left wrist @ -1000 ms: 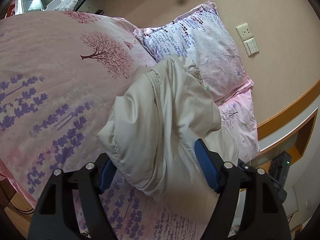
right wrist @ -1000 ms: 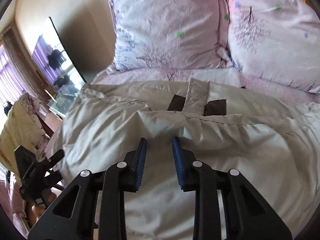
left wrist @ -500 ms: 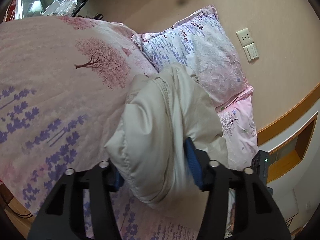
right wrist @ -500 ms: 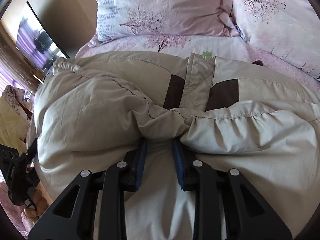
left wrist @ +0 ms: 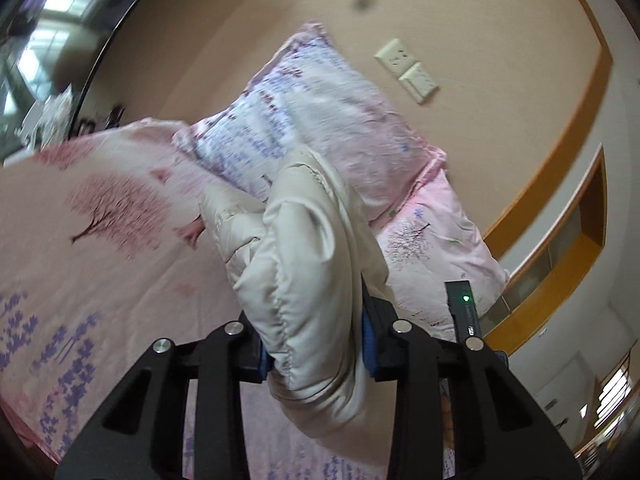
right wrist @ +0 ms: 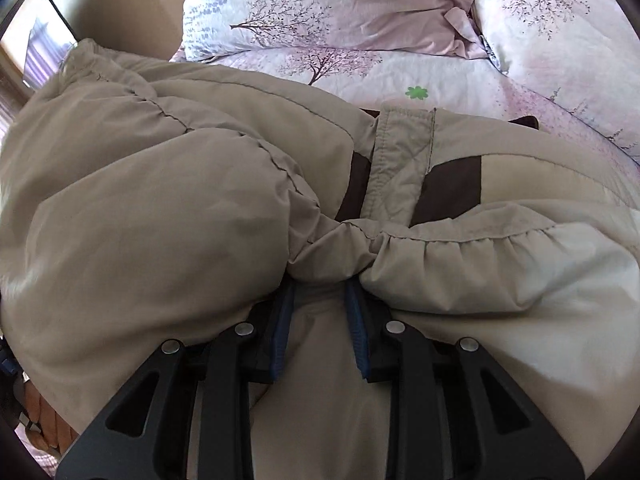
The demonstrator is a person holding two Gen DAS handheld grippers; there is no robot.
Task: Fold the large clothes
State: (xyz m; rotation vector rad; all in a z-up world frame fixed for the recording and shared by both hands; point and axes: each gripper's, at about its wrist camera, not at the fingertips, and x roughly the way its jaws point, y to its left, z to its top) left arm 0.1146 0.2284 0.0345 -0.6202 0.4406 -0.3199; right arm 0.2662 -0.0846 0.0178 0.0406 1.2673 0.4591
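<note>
A beige padded jacket lies spread on the bed, its front placket flanked by brown patches. In the left wrist view a puffy end of the jacket hangs lifted above the bed. My left gripper is closing on it, both blue pads pressing into the padding. My right gripper points steeply down into the jacket's middle. A gathered wad of fabric is wedged between its narrow jaws, and the tips are buried under it.
The bed cover is pink with tree and lavender prints. Pillows lean at the head against a beige wall with sockets. A black device with a green light shows beside the left gripper. A person's hand is at the lower left.
My left gripper closed on the jacket's end and lifted it off the bed, rolling a little. My right gripper came down into the jacket, bunching fabric between its jaws.
</note>
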